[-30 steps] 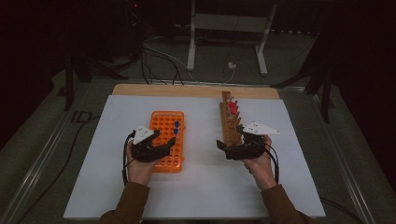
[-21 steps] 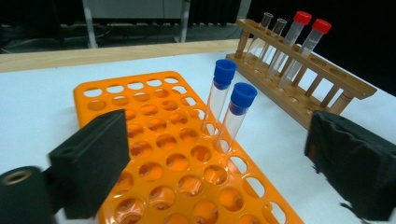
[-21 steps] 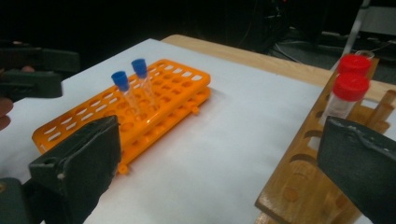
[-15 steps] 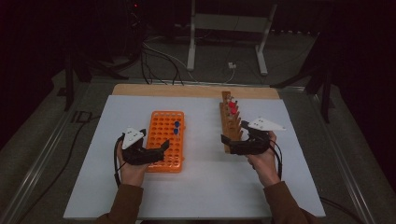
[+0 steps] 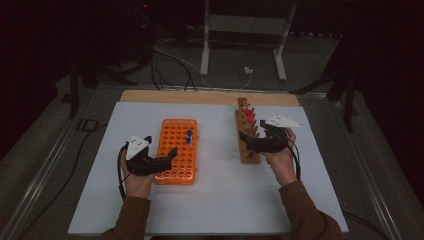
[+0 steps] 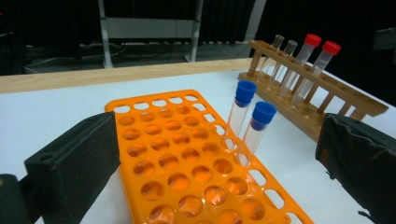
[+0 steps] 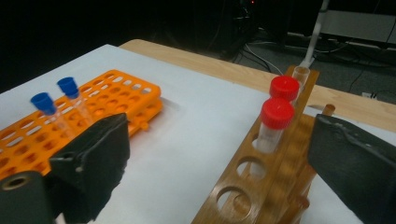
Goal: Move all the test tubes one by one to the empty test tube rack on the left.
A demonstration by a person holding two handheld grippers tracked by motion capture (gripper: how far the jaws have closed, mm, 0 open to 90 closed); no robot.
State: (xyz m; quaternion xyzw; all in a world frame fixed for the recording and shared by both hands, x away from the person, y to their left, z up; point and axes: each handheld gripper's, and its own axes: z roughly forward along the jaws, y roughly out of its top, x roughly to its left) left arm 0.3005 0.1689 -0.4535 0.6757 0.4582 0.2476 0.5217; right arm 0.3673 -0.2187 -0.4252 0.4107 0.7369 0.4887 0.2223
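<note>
An orange rack [image 5: 177, 150] lies left of centre on the white mat, with two blue-capped tubes [image 5: 189, 136] [image 6: 243, 114] upright in it. My left gripper [image 5: 169, 159] [image 6: 218, 135] is at its left edge, open with nothing gripped; its jaws widened a moment ago. A wooden rack [image 5: 247, 140] [image 7: 261, 186] to the right holds two red-capped tubes [image 5: 248, 116] [image 7: 278, 121]. My right gripper [image 5: 246, 141] [image 7: 219, 140] straddles the wooden rack's near part. Its jaws have just been closing slightly, but stand open with no tube between the pads.
Two uncapped clear tubes [image 6: 282, 51] stand at the wooden rack's far end. The white mat [image 5: 220, 195] covers a wooden tabletop [image 5: 200, 97]. Cables and a metal stand [image 5: 245, 45] sit on the floor beyond the table.
The left gripper has drawn back leftward off the orange rack, its jaws now wider. The right gripper has moved a little farther along the wooden rack toward the red-capped tubes.
</note>
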